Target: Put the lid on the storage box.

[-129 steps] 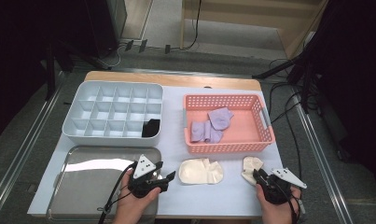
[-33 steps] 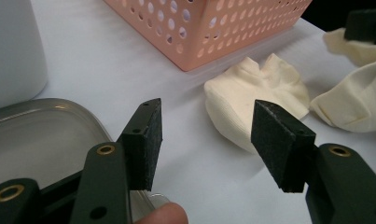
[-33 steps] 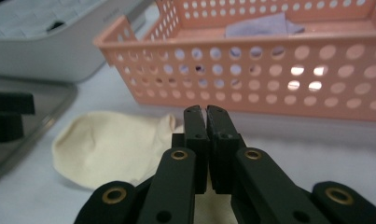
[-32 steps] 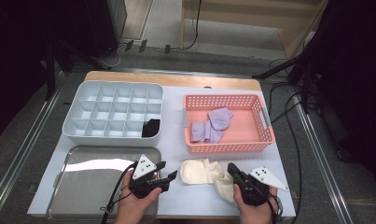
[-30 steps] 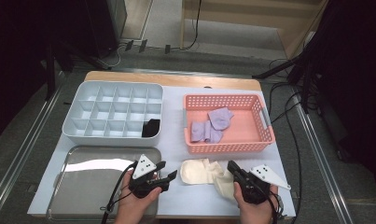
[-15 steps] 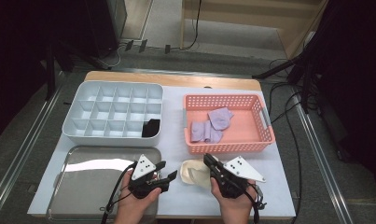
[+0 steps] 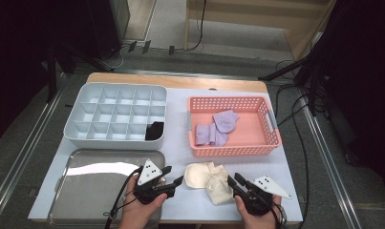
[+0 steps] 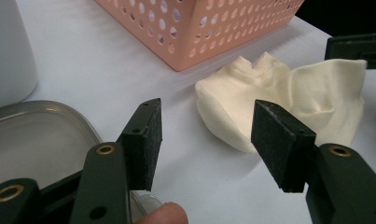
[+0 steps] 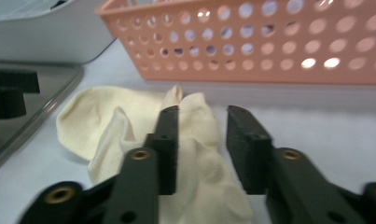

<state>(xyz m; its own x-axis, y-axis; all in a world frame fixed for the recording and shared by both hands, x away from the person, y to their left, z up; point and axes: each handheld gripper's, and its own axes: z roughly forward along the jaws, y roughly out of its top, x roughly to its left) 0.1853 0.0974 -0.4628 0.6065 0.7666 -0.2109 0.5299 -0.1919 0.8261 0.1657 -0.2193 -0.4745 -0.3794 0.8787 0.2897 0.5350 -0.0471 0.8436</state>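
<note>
From the high view, both forearms are cut off at the bottom edge; the cream socks (image 7: 210,179) lie in a heap on the worktop (image 7: 295,167) just in front of the pink basket (image 7: 233,149), with the left claw (image 7: 173,177) level beside their left edge and the right claw (image 7: 234,181) at their right. In the left gripper view that claw (image 8: 204,135) stands half open and empty, the socks (image 8: 288,102) lying apart beyond its pads beside the metal tray (image 8: 41,140). In the slightly blurred right gripper view the right claw (image 9: 200,144) has just been opening over the socks (image 9: 129,126), fabric between its jaws but no longer pinched.
</note>
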